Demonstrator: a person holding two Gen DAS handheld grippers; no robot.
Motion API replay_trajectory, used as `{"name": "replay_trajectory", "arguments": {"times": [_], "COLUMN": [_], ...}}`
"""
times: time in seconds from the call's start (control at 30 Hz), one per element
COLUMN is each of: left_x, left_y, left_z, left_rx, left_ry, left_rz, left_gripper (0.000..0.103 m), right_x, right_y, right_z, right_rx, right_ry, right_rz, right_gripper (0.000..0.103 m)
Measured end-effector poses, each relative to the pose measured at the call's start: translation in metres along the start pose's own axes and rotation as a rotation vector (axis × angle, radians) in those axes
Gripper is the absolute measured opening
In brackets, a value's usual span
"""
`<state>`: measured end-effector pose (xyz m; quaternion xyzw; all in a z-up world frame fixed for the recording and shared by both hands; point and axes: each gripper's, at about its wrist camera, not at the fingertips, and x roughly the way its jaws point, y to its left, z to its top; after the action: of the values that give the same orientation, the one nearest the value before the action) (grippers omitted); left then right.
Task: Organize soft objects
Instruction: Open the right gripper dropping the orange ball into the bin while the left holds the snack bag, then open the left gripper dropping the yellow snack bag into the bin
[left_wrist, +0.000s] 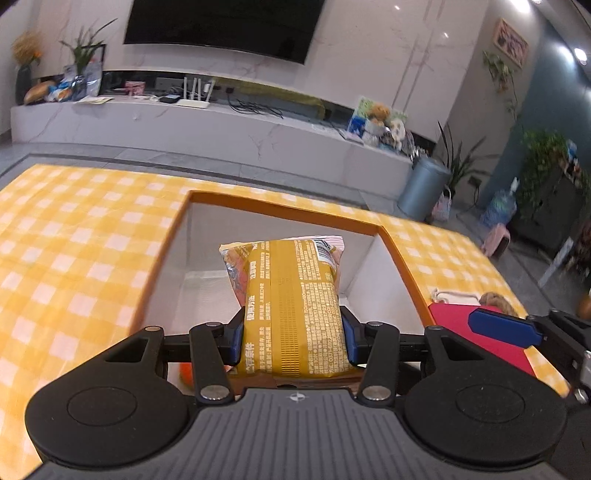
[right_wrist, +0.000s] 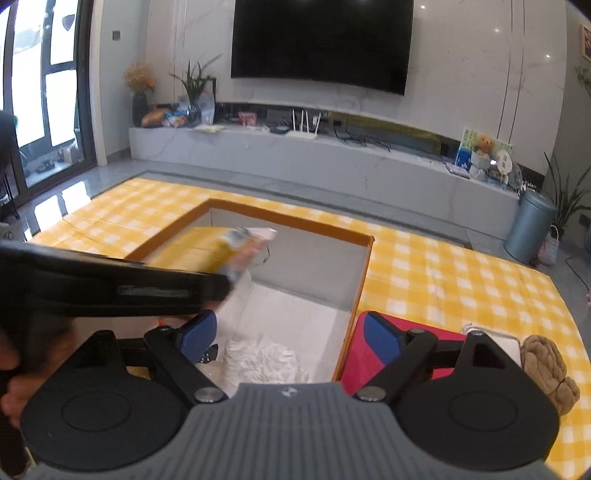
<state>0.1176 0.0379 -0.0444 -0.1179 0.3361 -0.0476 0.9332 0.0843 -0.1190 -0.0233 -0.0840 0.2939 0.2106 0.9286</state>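
Two hand-held grippers are mine here, and the left hand-held gripper (left_wrist: 293, 332) is the busy one: its blue pads clamp the lower sides of a yellow snack packet (left_wrist: 291, 299), which I hold out over the open box (left_wrist: 397, 254). The right hand-held gripper (right_wrist: 286, 338) has its jaws spread wide with nothing between them, hovering over the near end of the same box. To do this step well, I judge I should lower the packet until it is close to the white floor of the box before easing the pads apart, keeping it level so it lands flat instead of tipping against a wall. The packet is glossy printed film, puffy and yielding, with a crimped seal at its far end, so a gentle squeeze is enough. The box is rigid card with orange rims and pale inner walls; crumpled white paper (right_wrist: 264, 360) lies at its near end. On the yellow-checked tabletop (right_wrist: 461, 280) just beside the box sit a flat red pouch (right_wrist: 364, 360) and a knobbly tan plush (right_wrist: 550, 369), probably next in turn.
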Motion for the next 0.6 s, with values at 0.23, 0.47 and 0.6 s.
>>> {"name": "replay_trajectory", "arguments": {"times": [0.23,0.47,0.6], "left_x": [0.018,0.000,-0.007], "left_y": [0.002,0.023,0.018], "left_z": [-0.006,-0.003,-0.003], "left_rx": [-0.001,-0.088,-0.066], "left_ry": [0.022,0.038,0.058], "left_rz": [0.105,0.091,0.111], "left_gripper": [0.092,0.091,0.091], "right_x": [0.000,-0.006,-0.007], "right_y": [-0.009,-0.005,0.001], "right_z": [-0.005,-0.006,-0.007], "right_rx": [0.052,0.043,0.029], "right_ry": [0.023,0.003,0.000], "right_rz": [-0.029,-0.054,-0.048], "right_gripper": [0.083,0.083,0.083]}}
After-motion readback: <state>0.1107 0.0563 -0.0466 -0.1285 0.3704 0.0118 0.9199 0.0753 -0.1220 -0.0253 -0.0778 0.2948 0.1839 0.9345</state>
